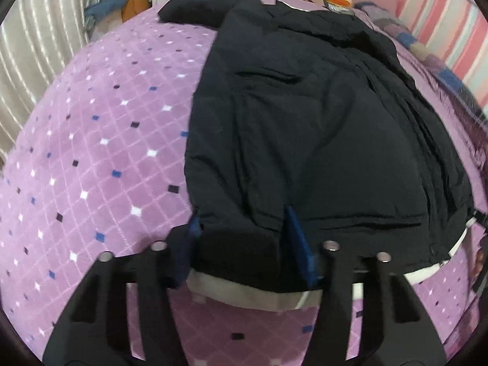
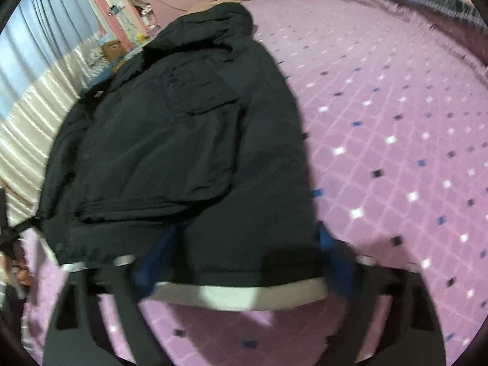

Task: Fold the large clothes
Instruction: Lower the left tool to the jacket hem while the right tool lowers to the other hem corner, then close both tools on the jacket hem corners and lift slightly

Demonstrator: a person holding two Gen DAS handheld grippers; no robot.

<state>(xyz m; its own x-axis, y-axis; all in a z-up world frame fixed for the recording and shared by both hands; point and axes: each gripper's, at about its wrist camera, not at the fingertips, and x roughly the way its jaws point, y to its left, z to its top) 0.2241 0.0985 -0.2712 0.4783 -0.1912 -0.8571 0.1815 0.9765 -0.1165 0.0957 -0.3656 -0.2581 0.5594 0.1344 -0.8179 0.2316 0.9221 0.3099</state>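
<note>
Dark jacket (image 1: 320,128) lies flat on the bed (image 1: 91,152), soft, bulky, likely slippery; best held at its pale hem (image 1: 244,296), which left claw (image 1: 244,241) and right claw (image 2: 244,253) straddle, part-open, grip unconfirmed.

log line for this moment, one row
stage: hem grasp | left claw: astride jacket hem | right claw: astride hem | surface: purple bedspread

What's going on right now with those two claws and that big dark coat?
Left gripper and right gripper both straddle the hem of the dark navy padded jacket; grip unconfirmed. Jacket flat on purple diamond-patterned bedspread. Nothing blocking.
</note>
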